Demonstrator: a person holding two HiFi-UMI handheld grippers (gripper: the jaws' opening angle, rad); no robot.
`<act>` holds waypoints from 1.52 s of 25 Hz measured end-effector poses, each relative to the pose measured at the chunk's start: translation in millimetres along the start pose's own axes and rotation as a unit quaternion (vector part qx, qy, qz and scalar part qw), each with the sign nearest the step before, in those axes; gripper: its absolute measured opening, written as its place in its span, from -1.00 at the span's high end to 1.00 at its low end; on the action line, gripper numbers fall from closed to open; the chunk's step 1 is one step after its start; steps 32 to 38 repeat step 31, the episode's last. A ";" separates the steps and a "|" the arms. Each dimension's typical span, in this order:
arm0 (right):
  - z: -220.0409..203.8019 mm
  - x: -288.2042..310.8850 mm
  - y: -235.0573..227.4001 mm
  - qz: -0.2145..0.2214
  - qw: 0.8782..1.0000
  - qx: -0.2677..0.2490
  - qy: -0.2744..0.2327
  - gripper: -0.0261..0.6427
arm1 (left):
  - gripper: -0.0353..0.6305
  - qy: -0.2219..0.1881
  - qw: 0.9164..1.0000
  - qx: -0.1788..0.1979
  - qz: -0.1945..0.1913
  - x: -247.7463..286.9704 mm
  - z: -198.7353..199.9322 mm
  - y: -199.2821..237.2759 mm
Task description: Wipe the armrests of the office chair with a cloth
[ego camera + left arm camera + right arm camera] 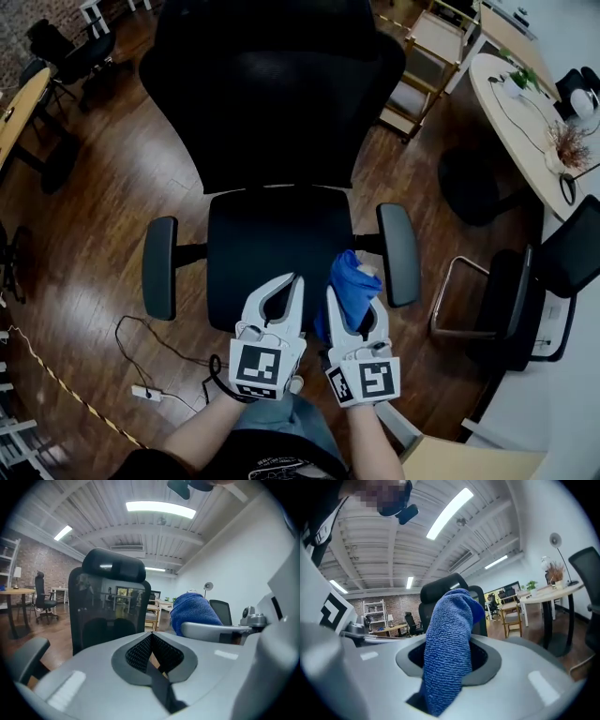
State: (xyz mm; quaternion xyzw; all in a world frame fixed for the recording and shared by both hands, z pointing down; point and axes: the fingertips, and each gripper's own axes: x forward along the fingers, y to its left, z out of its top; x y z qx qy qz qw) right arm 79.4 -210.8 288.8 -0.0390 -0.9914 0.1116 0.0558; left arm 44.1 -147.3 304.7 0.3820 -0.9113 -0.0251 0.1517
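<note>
1. Cloth [349, 279], blue, is pinched in the right gripper [356, 300] over the office chair seat [272, 253], near the right armrest [399, 253].
2. Left gripper [293, 279], just beside it, has its jaws pressed together on nothing.

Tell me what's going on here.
A person faces a black office chair with a tool in each hand. The right tool is shut on a blue cloth, held above the seat close to the armrest on the picture's right. No contact with that armrest shows yet. The left tool is shut and empty beside it. The other armrest is untouched.
</note>
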 end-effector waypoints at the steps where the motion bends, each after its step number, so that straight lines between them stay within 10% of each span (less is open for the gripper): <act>1: 9.7 -9.6 5.7 -0.001 1.000 -0.009 -0.006 0.51 | 0.88 -0.006 1.000 0.003 -0.001 -9.1 6.3 -4.1; 38: 81.5 -143.2 106.0 -0.004 0.996 -0.071 -0.052 0.51 | 0.88 -0.074 0.995 0.046 -0.056 -169.6 62.5 -79.1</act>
